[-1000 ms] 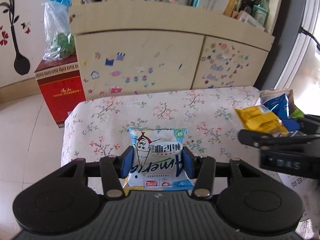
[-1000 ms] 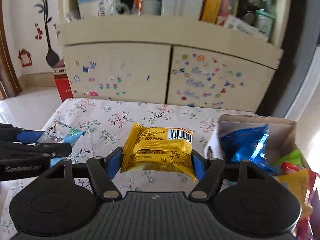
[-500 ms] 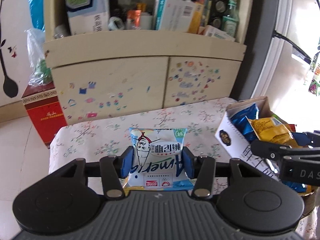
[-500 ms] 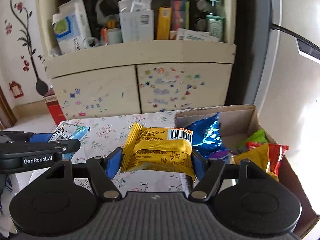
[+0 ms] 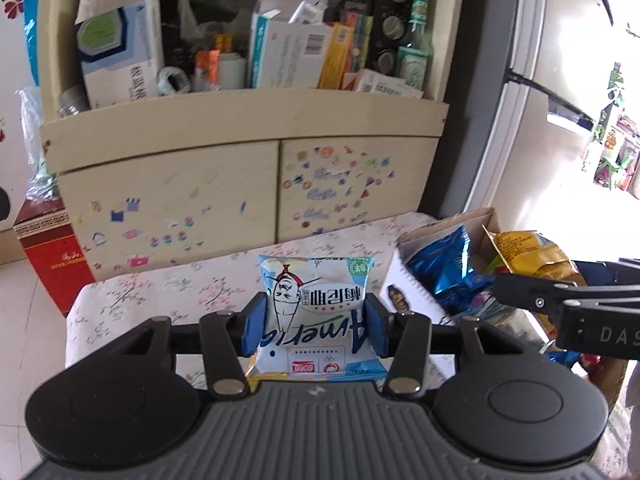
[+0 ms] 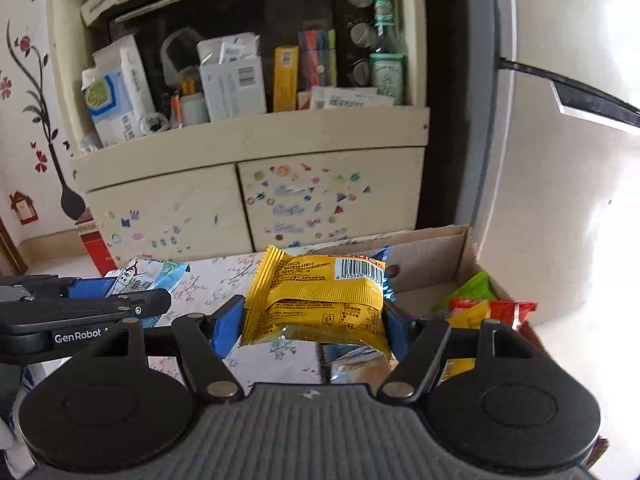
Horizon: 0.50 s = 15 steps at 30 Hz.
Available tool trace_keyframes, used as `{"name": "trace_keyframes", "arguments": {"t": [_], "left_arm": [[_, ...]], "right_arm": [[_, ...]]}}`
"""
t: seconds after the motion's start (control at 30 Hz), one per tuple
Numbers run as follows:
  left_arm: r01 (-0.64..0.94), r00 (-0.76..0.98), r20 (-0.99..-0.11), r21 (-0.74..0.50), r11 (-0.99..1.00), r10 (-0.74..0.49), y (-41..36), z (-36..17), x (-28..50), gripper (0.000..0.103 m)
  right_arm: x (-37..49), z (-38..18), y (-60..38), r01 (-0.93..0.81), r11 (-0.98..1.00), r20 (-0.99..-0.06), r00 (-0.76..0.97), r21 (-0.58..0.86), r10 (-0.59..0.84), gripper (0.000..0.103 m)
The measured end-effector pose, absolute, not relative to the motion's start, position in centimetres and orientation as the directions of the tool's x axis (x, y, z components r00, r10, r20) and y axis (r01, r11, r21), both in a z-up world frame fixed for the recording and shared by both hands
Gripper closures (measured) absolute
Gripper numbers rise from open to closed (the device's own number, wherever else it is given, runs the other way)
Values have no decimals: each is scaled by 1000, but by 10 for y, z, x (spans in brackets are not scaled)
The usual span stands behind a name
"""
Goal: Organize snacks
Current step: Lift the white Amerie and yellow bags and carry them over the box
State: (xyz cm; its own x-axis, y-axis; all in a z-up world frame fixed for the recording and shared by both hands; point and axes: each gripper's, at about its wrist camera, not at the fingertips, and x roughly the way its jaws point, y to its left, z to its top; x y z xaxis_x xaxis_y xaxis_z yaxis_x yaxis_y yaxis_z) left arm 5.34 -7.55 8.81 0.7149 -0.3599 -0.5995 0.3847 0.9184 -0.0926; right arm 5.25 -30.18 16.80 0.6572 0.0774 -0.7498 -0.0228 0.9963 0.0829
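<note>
My left gripper (image 5: pixel 314 326) is shut on a white and light-blue snack packet (image 5: pixel 316 304), held above the floral table (image 5: pixel 160 292). My right gripper (image 6: pixel 314 320) is shut on a yellow snack packet (image 6: pixel 320 300), which hangs over the near left corner of an open cardboard box (image 6: pixel 464 248). In the left wrist view the same yellow packet (image 5: pixel 528 254) hangs above that box (image 5: pixel 440 232) at the right. The box holds a blue bag (image 5: pixel 444 264), and red and green packets (image 6: pixel 492 308). The left gripper's packet (image 6: pixel 152 276) shows at the left of the right wrist view.
A cream cabinet (image 5: pixel 240 184) with sticker-covered doors stands behind the table, its open shelf crammed with boxes and bottles. A red carton (image 5: pixel 48 256) sits on the floor at the left. A bright glass door (image 5: pixel 560 120) lies to the right.
Both grippers have risen and swung to the right with their packets. The yellow packet went from over the table to over the cardboard box, and the box came into full view.
</note>
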Motion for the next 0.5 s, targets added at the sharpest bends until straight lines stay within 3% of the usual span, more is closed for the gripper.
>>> {"name": "trace_keyframes", "arguments": {"t": [0.5], "left_arm": [[536, 642, -568, -147, 831, -515, -139, 93, 41, 54]], "right_arm": [[38, 186, -383, 174, 975, -743, 669, 135, -16, 26]]}}
